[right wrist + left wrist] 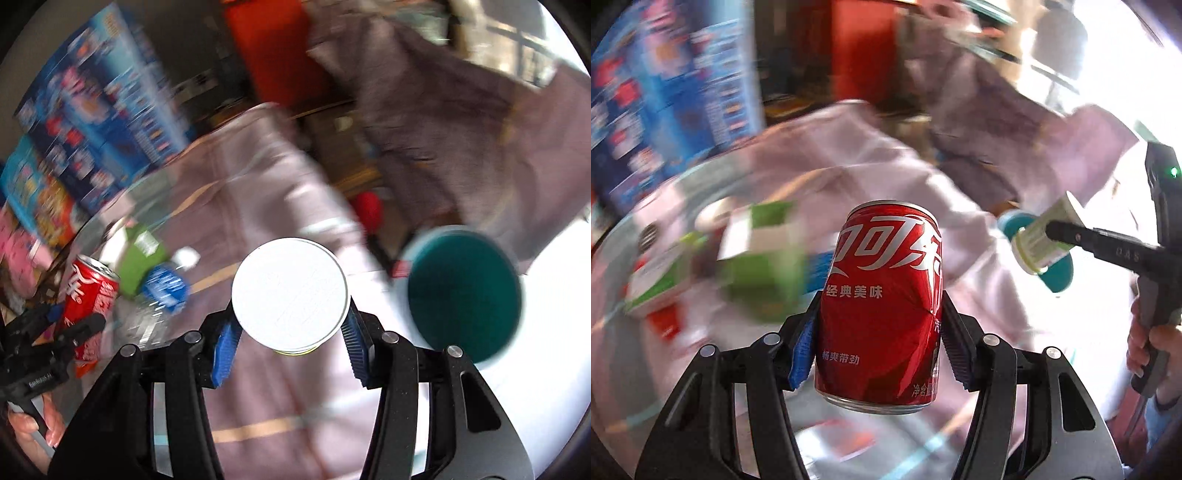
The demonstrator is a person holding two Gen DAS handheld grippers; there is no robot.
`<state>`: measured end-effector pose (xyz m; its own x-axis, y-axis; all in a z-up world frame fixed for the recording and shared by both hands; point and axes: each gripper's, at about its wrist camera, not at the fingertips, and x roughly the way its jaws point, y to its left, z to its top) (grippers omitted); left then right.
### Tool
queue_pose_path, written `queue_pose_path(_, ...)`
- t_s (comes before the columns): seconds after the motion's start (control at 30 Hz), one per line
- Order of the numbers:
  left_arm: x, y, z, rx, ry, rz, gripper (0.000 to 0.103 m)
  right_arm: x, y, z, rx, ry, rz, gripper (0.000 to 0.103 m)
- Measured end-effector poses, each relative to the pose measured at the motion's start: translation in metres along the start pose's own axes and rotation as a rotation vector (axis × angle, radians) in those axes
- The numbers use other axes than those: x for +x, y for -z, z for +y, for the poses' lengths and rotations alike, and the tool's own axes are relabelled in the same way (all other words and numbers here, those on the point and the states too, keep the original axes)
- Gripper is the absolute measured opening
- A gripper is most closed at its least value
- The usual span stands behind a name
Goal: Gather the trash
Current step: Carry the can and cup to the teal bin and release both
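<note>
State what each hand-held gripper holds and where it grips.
Left hand-held gripper clamps the dented red cola can across its lower side walls. Right hand-held gripper pinches the white-ended paper cup across its sides.

Each view is taken along a gripper's own fingers, very near the held item. The red can (881,306) fills the left wrist view, with the right gripper (1052,236) seen to its right. In the right wrist view the can (90,295) appears far left (both share the blurred glass table (546,332)).
</note>
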<state>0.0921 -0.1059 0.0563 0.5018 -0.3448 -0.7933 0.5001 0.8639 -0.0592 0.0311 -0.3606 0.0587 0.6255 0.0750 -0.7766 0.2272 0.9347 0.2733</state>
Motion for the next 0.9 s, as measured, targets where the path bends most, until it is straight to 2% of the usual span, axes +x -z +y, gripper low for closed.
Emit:
queue_pose_path(0.1, 0.033, -0.022, -0.056, 0.078, 0.073, 0.034, 0.060, -0.010, -0.005, -0.055, 0.061, 0.073, -0.018, 0.048)
queue_pose_path(0.2, 0.070, -0.039, -0.110, 0.152, 0.135, 0.074, 0.060, -0.008, -0.004, -0.105, 0.129, 0.112, 0.009, 0.048)
queue_pose_path(0.4, 0.149, -0.060, -0.195, 0.265, 0.216, 0.175, 0.060, 0.022, 0.006, -0.181, 0.256, 0.122, 0.095, 0.048)
queue_pose_path(0.6, 0.207, -0.069, -0.237, 0.300, 0.244, 0.260, 0.060, 0.058, 0.016, -0.213, 0.320, 0.102, 0.202, 0.048)
queue_pose_path(0.9, 0.245, -0.066, -0.250, 0.312, 0.234, 0.322, 0.064, 0.081, 0.022, -0.230, 0.336, 0.091, 0.294, 0.049)
